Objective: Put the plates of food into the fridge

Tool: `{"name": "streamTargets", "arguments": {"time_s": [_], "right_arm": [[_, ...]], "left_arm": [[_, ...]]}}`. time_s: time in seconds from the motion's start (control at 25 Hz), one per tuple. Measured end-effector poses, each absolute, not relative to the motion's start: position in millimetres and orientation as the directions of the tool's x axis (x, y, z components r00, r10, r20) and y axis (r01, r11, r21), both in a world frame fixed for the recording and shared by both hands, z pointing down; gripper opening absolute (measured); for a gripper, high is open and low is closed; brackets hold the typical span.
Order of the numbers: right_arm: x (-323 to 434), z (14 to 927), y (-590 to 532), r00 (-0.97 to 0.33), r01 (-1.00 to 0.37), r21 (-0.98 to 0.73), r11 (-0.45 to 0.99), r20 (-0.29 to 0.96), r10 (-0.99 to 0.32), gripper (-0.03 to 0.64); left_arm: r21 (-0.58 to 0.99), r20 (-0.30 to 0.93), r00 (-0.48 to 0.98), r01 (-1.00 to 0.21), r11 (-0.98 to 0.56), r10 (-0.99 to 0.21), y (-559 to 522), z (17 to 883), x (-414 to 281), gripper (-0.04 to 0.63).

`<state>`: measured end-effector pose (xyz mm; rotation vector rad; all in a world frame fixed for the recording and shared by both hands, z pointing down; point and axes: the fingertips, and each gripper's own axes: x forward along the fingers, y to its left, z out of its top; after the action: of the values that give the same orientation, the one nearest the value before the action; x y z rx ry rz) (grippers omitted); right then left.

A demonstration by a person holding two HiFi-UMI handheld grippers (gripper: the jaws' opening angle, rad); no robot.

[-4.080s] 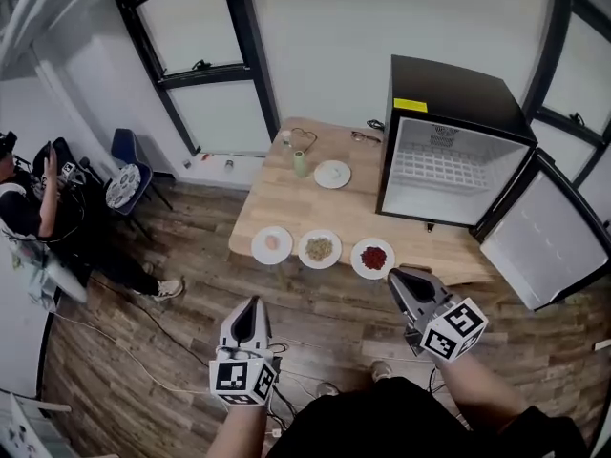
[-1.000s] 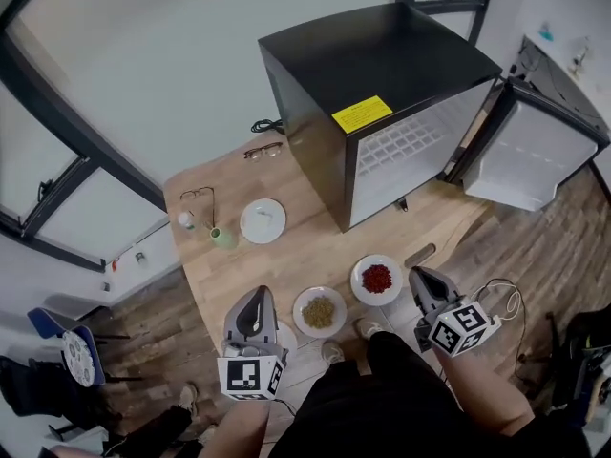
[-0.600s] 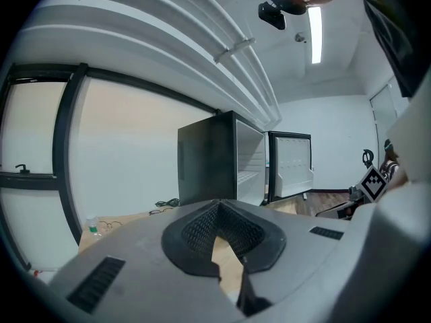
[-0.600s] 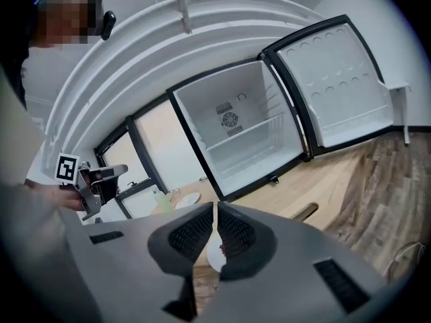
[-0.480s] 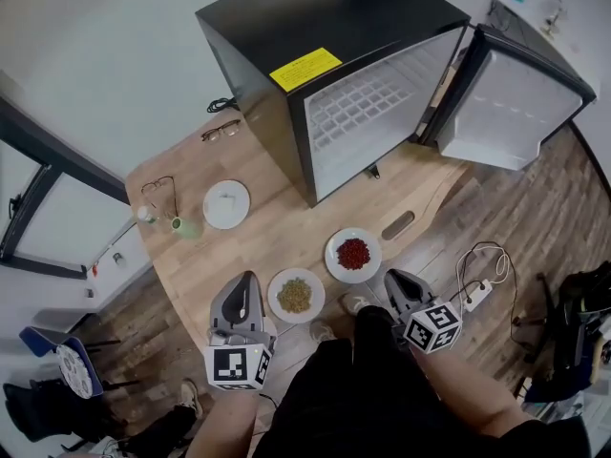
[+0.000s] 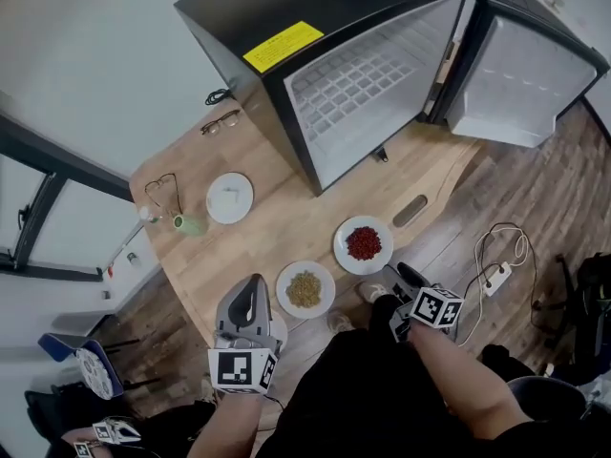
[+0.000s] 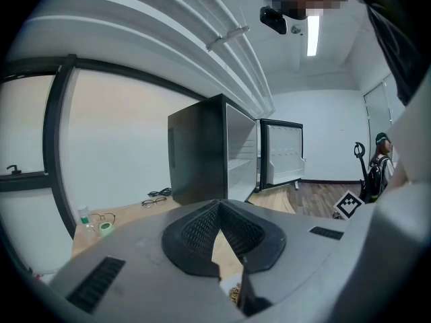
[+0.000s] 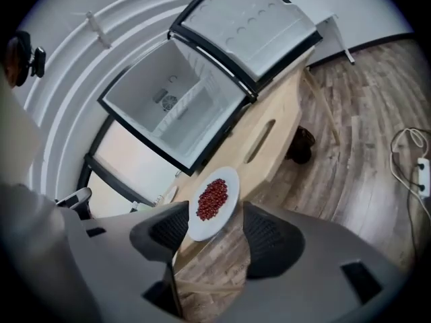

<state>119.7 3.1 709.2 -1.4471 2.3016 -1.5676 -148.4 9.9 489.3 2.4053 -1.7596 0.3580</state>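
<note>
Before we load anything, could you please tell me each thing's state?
Black mini fridge: door open, shelves empty.
White plate of red food: on wooden table.
White plate of tan food: on table.
Left gripper: shut.
Right gripper: jaws just opened; red-food plate ahead, ungripped.

Black fridge (image 6: 315, 17), yellow label (image 6: 282, 46), white interior; before it on the light wooden table (image 6: 286, 225), white plates of red food (image 6: 364, 242) and, apparently, tan grains (image 6: 305, 289).

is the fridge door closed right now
No, the fridge has its door swung wide open, showing the white inside.
</note>
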Motion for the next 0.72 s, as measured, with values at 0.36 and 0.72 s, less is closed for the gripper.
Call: {"name": "streamTargets", "arguments": {"time_s": [0.36, 0.72], "right_arm": [[104, 743, -18, -0.57, -0.592, -0.804, -0.051, 0.463, -0.679, 0.25], [96, 753, -21, -0.574, -0.507, -0.852, -0.135, 0.45, -0.684, 0.082]], "left_arm": [[-0.066, 0.297, 0.291, -0.944, -0.324, -0.91, 5, 487, -149, 0.003], [-0.078, 0.308, 0.264, -0.951, -0.3, -0.914, 7, 489, -169, 0.003]]}}
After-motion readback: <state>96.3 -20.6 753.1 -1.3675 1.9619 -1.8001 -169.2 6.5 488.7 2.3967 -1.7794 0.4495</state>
